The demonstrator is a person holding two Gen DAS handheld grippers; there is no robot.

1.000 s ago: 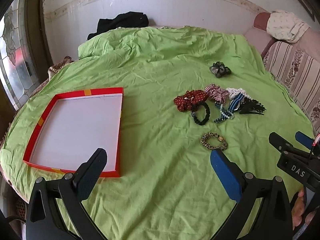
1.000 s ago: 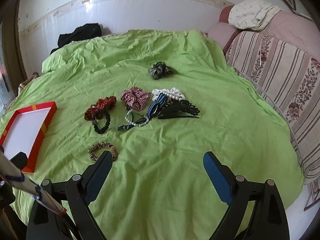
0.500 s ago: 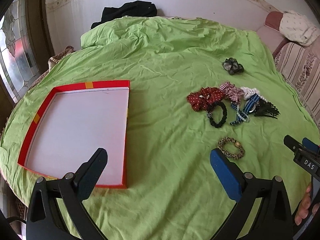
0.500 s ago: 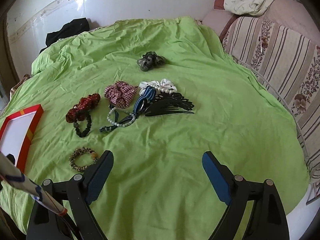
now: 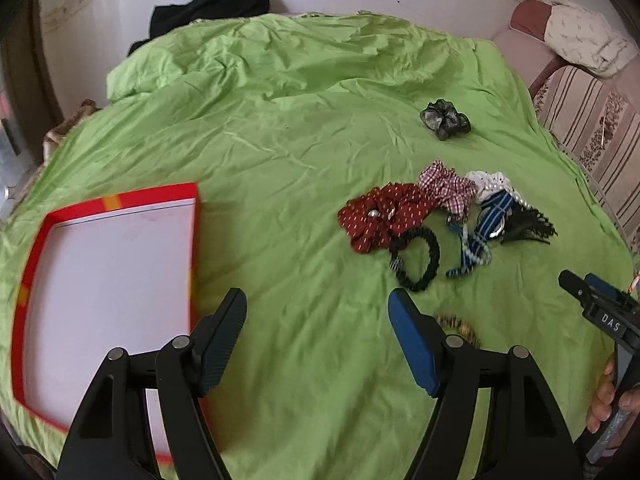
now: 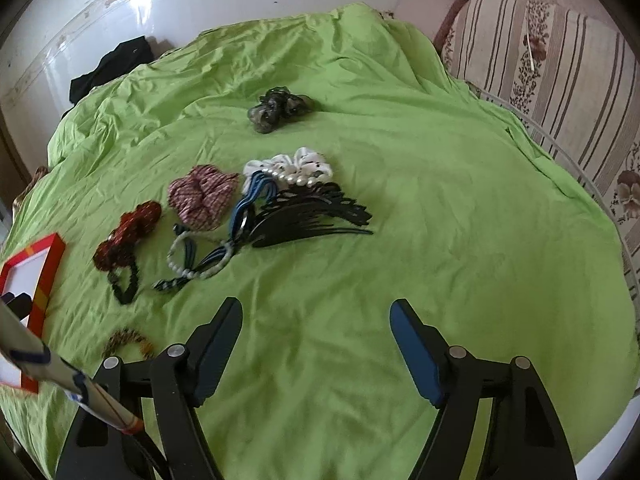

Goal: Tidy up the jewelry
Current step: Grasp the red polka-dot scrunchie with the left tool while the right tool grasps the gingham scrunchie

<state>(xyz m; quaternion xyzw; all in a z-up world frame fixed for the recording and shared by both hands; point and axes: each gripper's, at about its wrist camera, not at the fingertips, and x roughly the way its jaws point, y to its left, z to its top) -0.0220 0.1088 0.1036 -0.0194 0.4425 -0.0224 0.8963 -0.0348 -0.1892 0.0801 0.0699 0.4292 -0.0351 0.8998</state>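
A pile of hair accessories lies on the green cloth: a red dotted scrunchie (image 5: 384, 216) (image 6: 128, 236), a black hair tie (image 5: 416, 258), a checked scrunchie (image 5: 446, 186) (image 6: 202, 196), a blue striped band (image 5: 486, 220), a pearl bracelet (image 6: 192, 256) and a black comb clip (image 6: 312, 220). A grey scrunchie (image 5: 444, 118) (image 6: 278, 108) lies apart, farther back. A leopard-print bracelet (image 5: 456, 325) (image 6: 128, 342) peeks out beside the left gripper's right finger. The left gripper (image 5: 316, 312) hovers over bare cloth, its jaws closing with nothing between them. The right gripper (image 6: 316, 320) is likewise closing on nothing.
A red-rimmed tray (image 5: 188, 192) (image 6: 50, 264) with a white floor lies at the left. A striped sofa (image 6: 560, 80) borders the right side, and black clothing (image 5: 208, 6) lies at the back by the wall. A person's hand (image 5: 604, 396) holds the other gripper's handle.
Both grippers have moved forward over the cloth toward the accessories, which now look larger and closer. Both pairs of jaws stand narrower than before.
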